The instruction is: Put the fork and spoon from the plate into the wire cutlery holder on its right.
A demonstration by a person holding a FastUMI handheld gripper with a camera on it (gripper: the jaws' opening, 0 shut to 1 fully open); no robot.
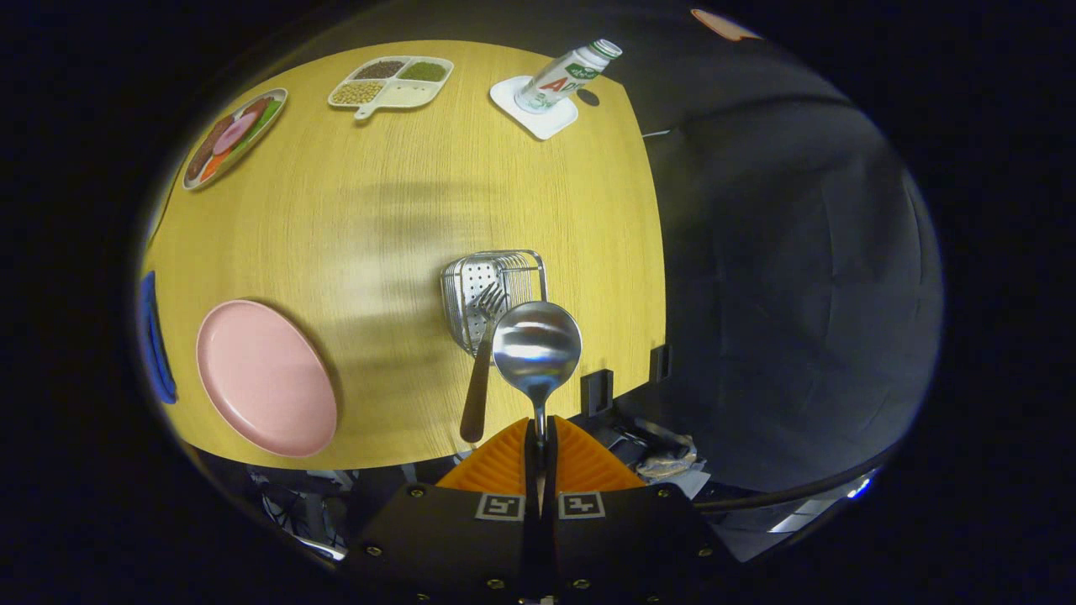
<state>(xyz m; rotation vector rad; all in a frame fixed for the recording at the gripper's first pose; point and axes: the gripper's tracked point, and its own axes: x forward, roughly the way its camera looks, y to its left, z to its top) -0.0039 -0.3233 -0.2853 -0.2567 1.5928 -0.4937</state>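
My gripper [539,437] is shut on the handle of a steel spoon [536,346], whose bowl stands out ahead of the fingers, high above the table. Below and just beyond the bowl sits the wire cutlery holder [492,286] on the wooden table. A fork [481,361] with a brown handle stands in the holder, tines in the basket and handle leaning back toward me, just left of the spoon. The pink plate [265,378] lies bare to the left of the holder.
At the table's far side stand a white bottle [565,76] on a white coaster [538,113], a divided tray of beans [391,82] and a plate of food [235,136]. A blue object [154,336] lies at the left edge. The table's right edge [660,277] drops off beside the holder.
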